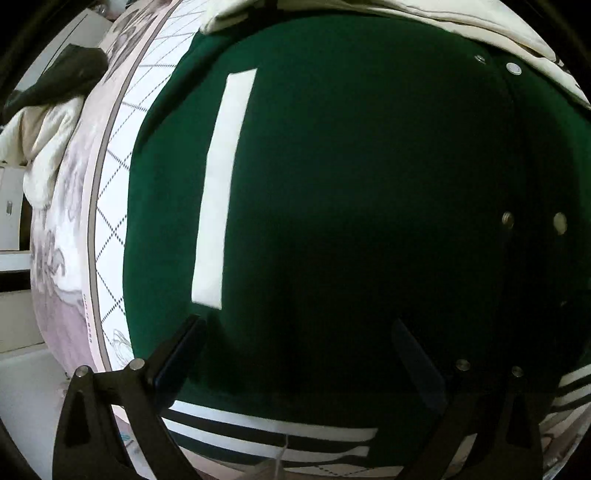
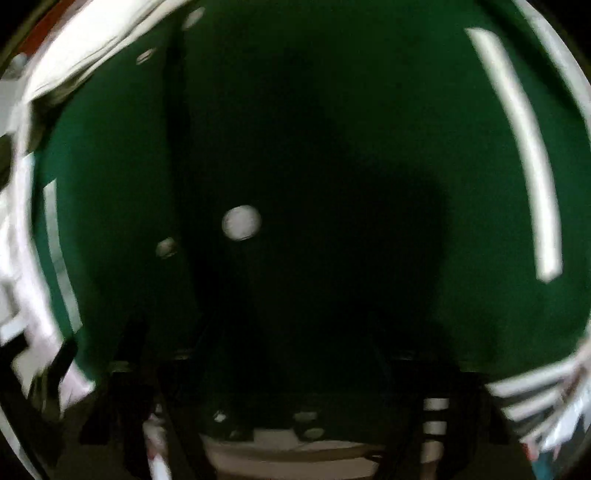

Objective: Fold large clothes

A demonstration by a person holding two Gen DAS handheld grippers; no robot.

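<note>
A dark green jacket lies spread flat on a bed whose cover is white with a dotted diamond grid and a grey-pink printed border. In the left wrist view the jacket fills nearly the whole frame. A long white pocket stripe runs down its left half, a row of metal snaps runs along the front opening at the right, and the striped green-and-white hem lies at the near edge. A cream sleeve crosses the top of the frame, touching the green body. Beyond the bed's left edge, a heap of cream cloth sits under something dark. The left tongs hang low over the jacket near the hem with their black fingers spread well apart and nothing between them. The right wrist view is blurred and very dark. It shows the same green cloth close up, with a pale round snap near the middle, a white pocket stripe curving down the right side, and cream fabric at the upper left. The right tongs are only a dim shape at the bottom of this view, so it cannot be told whether they are open, closed or pinching cloth.
</note>
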